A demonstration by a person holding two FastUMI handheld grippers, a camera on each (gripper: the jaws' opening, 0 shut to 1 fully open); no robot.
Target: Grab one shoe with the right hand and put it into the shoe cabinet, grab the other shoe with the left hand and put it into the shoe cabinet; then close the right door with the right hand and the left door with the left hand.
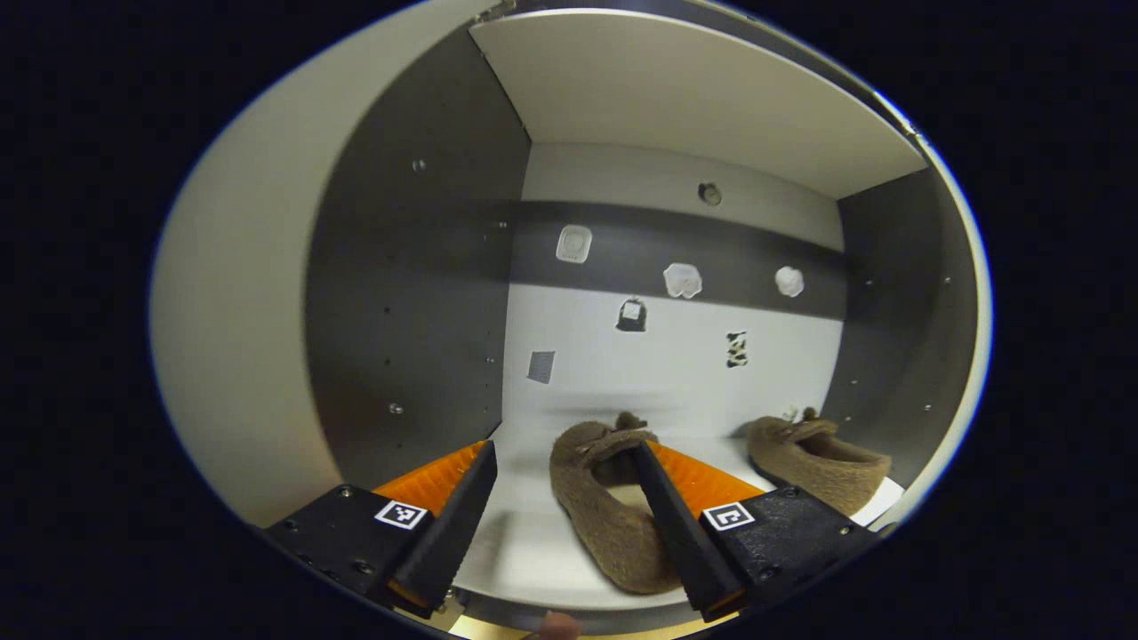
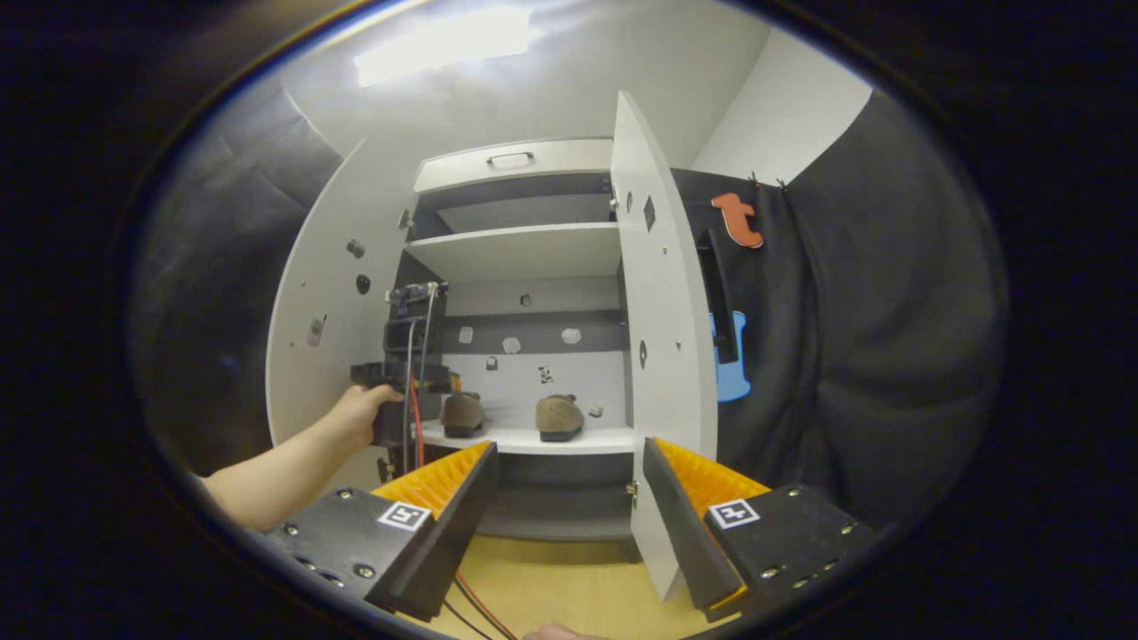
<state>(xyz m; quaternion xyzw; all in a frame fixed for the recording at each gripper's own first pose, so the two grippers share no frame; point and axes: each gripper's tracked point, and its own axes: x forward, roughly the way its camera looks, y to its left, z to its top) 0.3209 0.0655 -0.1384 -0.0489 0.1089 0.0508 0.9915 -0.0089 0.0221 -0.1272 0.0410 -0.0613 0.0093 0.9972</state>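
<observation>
Two brown fuzzy shoes stand on the white shelf (image 1: 524, 542) inside the shoe cabinet. In the left gripper view the left shoe (image 1: 597, 511) lies just ahead, and the right shoe (image 1: 822, 462) sits by the right wall. My left gripper (image 1: 562, 453) is open at the shelf's front edge, its right finger (image 1: 676, 524) over the left shoe's opening. In the right gripper view both shoes (image 2: 463, 413) (image 2: 558, 416) rest on the shelf (image 2: 533, 437), and a hand holds the left gripper (image 2: 437, 384) in front of them. My right gripper (image 2: 569, 449) is open and empty, back from the cabinet.
Both cabinet doors stand open: the left door (image 2: 324, 302) swung wide, the right door (image 2: 662, 356) edge-on just ahead of the right gripper. A higher shelf (image 2: 520, 249) and a drawer with a handle (image 2: 511, 160) sit above. Wooden floor (image 2: 551, 578) lies below.
</observation>
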